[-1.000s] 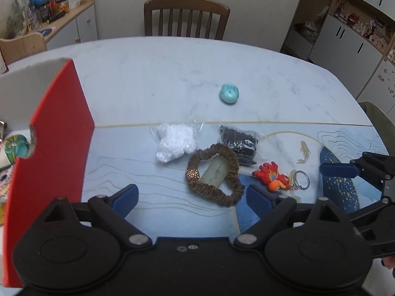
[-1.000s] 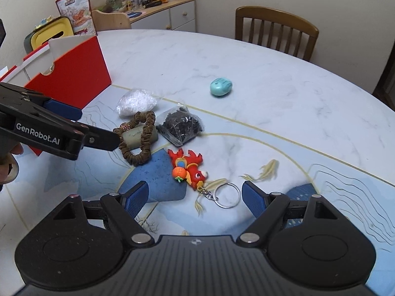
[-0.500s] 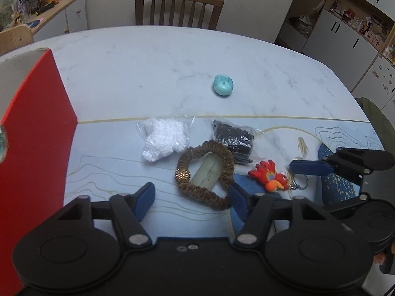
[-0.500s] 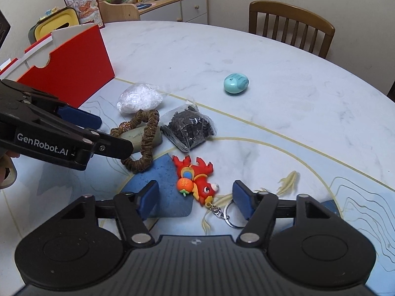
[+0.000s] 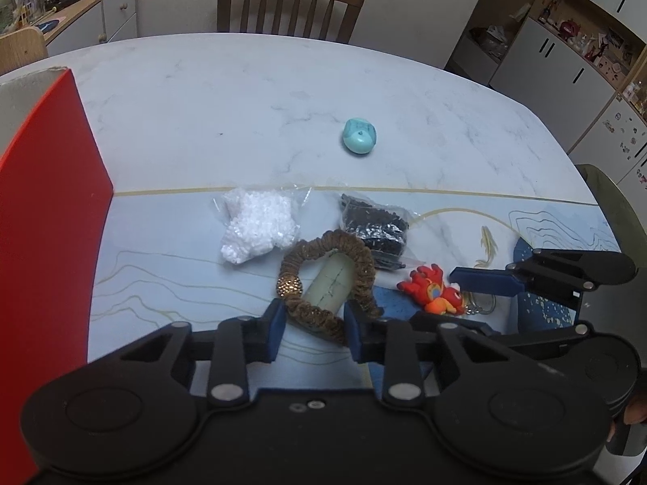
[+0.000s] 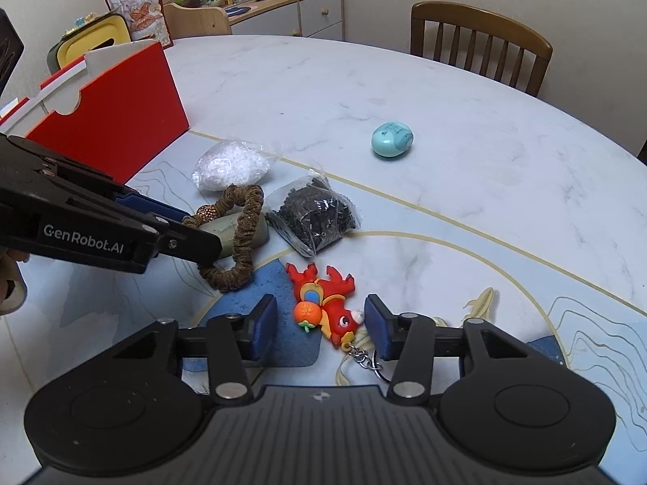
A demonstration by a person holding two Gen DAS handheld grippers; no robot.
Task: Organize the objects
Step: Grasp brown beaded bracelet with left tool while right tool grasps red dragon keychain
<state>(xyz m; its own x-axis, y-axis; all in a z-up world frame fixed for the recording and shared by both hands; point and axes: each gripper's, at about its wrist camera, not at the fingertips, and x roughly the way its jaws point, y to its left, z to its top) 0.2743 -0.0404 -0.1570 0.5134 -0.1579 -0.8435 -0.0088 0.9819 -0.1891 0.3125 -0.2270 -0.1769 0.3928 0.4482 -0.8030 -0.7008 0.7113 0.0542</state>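
A brown scrunchie [image 5: 364, 266] lies on the table around a pale green cylinder [image 5: 329, 283]. My left gripper [image 5: 315, 331] is open, its blue pads close on either side of the scrunchie's near arc. In the right wrist view, the left gripper [image 6: 202, 242] reaches over the scrunchie [image 6: 242, 242]. A red toy keychain [image 6: 323, 303] lies between the pads of my open right gripper [image 6: 319, 329]; the right pad touches its head. The toy [image 5: 432, 291] and right gripper [image 5: 445, 299] also show in the left wrist view.
A bag of white beads [image 5: 259, 222], a bag of black beads [image 5: 376, 226] and a teal egg-shaped object [image 5: 360, 141] lie farther out. A red box [image 5: 44, 202] stands at the left. A wooden chair [image 5: 287, 4] is behind the round table [image 5: 202, 93].
Both grippers have moved forward and down, and their jaws have narrowed: the left around the scrunchie, the right around the red toy.
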